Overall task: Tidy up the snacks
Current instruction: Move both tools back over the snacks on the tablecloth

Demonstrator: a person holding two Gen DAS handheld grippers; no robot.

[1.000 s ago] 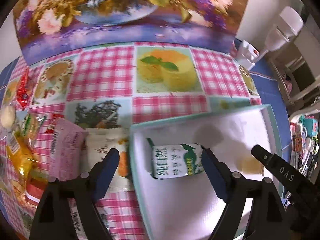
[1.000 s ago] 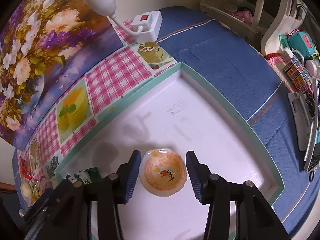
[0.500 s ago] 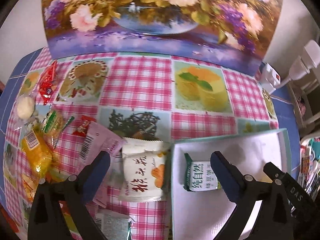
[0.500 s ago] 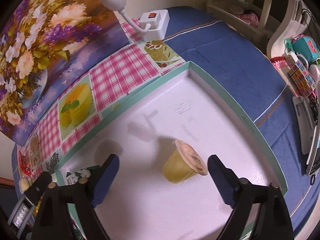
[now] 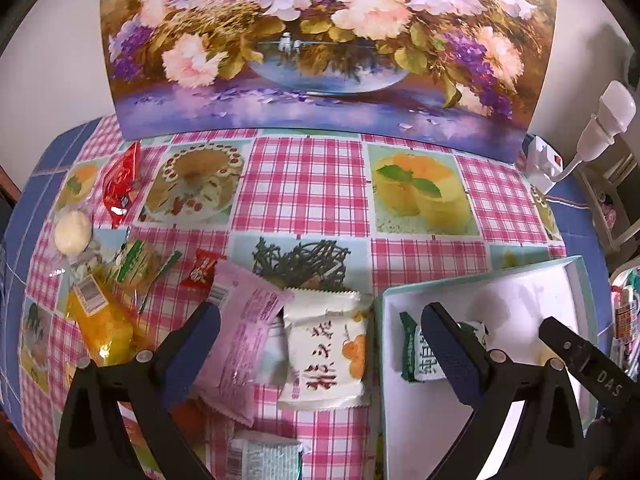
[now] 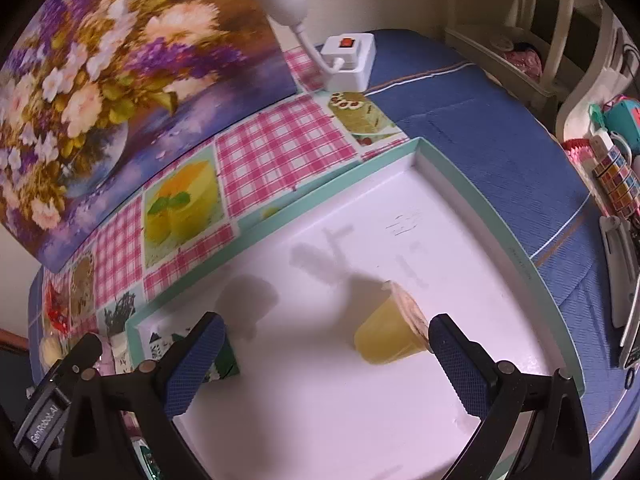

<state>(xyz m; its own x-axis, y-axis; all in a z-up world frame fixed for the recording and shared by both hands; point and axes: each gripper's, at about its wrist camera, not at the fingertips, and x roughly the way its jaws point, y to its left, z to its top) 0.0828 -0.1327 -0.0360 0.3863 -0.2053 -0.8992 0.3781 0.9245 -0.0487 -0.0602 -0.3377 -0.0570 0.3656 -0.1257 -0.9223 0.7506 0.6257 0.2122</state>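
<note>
**Desk:** What did the wrist cameras show, nearest first?

**Photographer:** Both tools empty. The left hand-held gripper (image 5: 316, 354) hung with jaws spread wide over a white packet (image 5: 326, 350) and a pink packet (image 5: 244, 344) on the checked worktop (image 5: 304, 184). The right hand-held gripper (image 6: 326, 356), whose jaws had just been opening, stood spread above the box (image 6: 476, 196); a jelly cup (image 6: 386, 330) lay tipped on its side between them, untouched. A green-and-white carton (image 5: 416, 354) lay in the box's near corner.

**Desk:** And further off?

**Photographer:** More loose snacks, a flower picture (image 5: 328, 48) behind.

**Desk:** Best next move?

**Photographer:** Probably the white packet: straddle it squarely, avoid the pink one overlapping it, then lift clear of the box's wall.
</note>
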